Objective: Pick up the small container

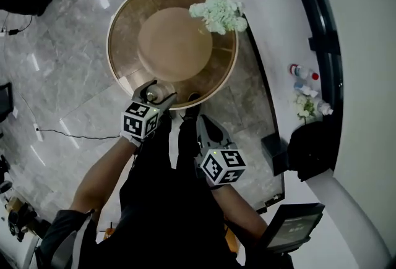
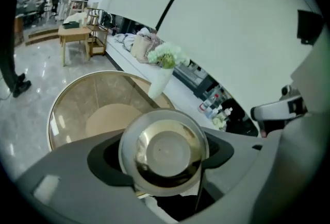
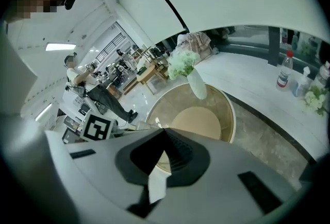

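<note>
The small container [image 2: 164,152] is a shiny round metal cup. It sits clamped between the jaws of my left gripper [image 2: 165,166], with its open mouth facing the camera. In the head view the left gripper [image 1: 152,98] hangs over the near rim of the round glass table [image 1: 112,45], and the container [image 1: 150,96] shows as a small glint at its tip. My right gripper [image 1: 197,120] is held just right of it, off the table's edge. In the right gripper view the right gripper [image 3: 164,131] has its jaws meeting at the tips with nothing between them.
A white vase of pale green flowers [image 1: 218,13] stands on the table's far right. A curved white counter [image 1: 272,45] carries bottles [image 1: 303,72] and small flowers. A black bag [image 1: 312,149] sits at the right, and a cable [image 1: 74,135] crosses the marble floor.
</note>
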### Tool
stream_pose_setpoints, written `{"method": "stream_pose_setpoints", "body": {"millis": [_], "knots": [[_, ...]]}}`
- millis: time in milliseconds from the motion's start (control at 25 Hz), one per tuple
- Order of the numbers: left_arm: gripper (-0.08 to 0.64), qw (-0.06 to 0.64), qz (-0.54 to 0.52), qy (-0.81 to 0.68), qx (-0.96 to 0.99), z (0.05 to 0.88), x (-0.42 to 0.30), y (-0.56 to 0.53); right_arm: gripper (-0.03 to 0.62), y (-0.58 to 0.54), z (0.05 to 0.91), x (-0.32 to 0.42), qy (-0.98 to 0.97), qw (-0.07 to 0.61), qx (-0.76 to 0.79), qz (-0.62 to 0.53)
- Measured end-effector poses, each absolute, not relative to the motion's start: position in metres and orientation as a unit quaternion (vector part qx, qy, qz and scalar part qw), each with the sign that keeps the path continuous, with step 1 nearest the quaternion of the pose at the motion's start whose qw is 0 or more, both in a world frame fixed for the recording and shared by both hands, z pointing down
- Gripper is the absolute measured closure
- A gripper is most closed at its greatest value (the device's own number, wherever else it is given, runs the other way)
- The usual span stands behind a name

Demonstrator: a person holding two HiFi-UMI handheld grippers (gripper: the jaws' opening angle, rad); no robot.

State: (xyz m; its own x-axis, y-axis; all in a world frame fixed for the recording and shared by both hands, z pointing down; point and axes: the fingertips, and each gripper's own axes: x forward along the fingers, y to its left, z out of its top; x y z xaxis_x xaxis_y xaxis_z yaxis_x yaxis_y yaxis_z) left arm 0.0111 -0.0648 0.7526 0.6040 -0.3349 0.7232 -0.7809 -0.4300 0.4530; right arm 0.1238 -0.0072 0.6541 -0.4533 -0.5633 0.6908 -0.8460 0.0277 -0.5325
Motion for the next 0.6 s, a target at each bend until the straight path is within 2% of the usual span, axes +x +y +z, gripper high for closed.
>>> {"method": "stream_pose_setpoints", "body": {"millis": [400,600], "knots": [[0.225,0.455,0.142,-0.382,0.792,0.596,-0.023,-0.041,0.586,-0.016,0.571,0.108,-0.744,0.125,0.482,0.445],[0.225,0.445,0.107,-0.386,0.801,0.539,-0.028,-0.027,0.586,-0.024,0.534,0.103,-0.759,0.102,0.479,0.429]]}}
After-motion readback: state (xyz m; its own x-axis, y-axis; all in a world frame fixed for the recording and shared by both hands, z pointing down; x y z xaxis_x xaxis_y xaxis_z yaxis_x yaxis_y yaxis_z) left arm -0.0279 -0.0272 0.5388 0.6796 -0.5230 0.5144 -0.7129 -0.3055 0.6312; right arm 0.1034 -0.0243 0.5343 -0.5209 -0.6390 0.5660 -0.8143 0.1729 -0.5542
